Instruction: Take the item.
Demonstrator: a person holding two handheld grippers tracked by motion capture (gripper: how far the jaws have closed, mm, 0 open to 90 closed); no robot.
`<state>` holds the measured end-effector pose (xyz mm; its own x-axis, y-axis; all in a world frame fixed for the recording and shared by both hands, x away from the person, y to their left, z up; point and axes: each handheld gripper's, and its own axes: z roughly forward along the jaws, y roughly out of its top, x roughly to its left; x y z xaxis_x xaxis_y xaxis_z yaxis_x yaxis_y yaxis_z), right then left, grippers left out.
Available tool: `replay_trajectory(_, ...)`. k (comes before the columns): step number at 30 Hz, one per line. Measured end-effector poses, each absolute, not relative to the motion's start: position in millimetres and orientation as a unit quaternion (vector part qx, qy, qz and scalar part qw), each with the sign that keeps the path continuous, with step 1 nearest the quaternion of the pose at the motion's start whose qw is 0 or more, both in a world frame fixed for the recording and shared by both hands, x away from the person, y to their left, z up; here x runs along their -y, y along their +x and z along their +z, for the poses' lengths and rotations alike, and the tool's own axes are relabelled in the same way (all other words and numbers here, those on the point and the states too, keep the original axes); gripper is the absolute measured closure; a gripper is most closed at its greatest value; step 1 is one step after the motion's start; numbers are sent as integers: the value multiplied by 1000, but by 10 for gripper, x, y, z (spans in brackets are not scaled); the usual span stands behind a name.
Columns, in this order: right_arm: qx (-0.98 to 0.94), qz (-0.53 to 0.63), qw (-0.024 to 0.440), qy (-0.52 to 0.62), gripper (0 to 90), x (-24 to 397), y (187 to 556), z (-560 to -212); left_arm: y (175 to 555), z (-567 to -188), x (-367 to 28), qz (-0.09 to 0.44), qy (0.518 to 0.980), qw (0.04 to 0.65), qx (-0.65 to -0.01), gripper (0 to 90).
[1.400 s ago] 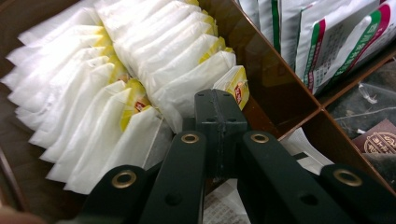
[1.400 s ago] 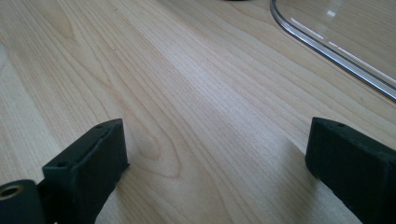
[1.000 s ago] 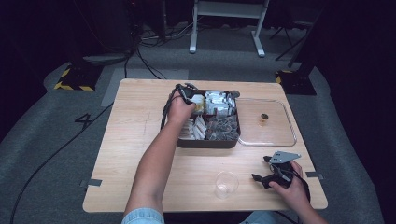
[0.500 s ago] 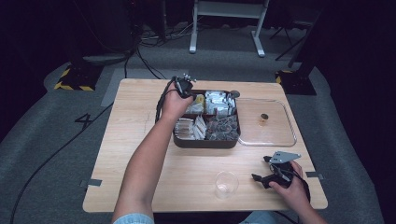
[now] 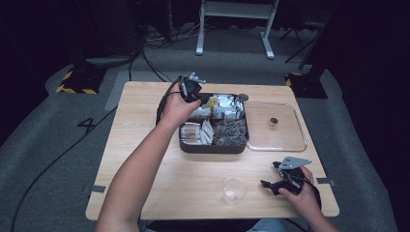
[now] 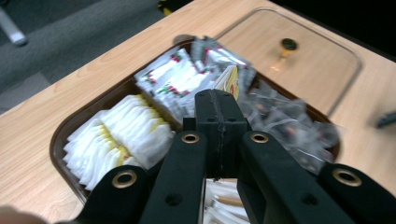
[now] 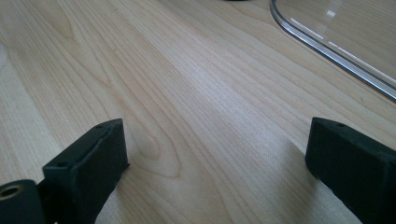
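Sachet pick under way: you are holding the left gripper point(image 5: 203, 99) above the upper left corner of the tray point(image 5: 212, 148), near the centre of the high view. Its jaws are standing together, and in the left gripper view a yellow-edged sachet point(image 6: 229, 80) is peeking out past the tips of the left gripper point(image 6: 219, 100), apparently pinched between them. How firmly it is being gripped cannot be told, since the jaws are hiding most of it. The same yellow speck is showing just beside the gripper in the high view, over the tray's upper compartments of white packets.

At lower right of the high view, you are resting the right gripper point(image 5: 270, 184) on the table point(image 5: 145, 121), jaws standing wide apart with nothing between them. They are pointing left toward the clear cup point(image 5: 234, 191), which is sitting near them but not touching. In the right gripper view, bare wood is lying between the two black jaws of the right gripper point(image 7: 217, 154). The clear lid point(image 5: 290, 140) is lying flat at the right of the tray, touching its edge.

Judging by the layout, you are taking one sachet out of the tray, and the cup is looking like its likely destination. The next move is calling for a carry down and right across the frame, clear of the tray's rim, with the jaws kept together until the sachet is hanging over the cup's mouth. Steadying the light cup with the right gripper may be helping there.
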<state>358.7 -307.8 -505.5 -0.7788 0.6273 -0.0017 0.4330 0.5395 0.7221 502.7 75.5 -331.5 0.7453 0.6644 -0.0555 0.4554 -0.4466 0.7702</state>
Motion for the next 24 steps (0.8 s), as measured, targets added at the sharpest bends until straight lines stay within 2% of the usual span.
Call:
replay_trajectory(9,-868,370,132,305,57,3080,3587,-5054,4608,-3159,-753,118,845,440,-280,900)
replay_trajectory(24,-868,370,132,304,57,3080,3587,-5055,3952,-3188,-649,92,845,477,-226,900)
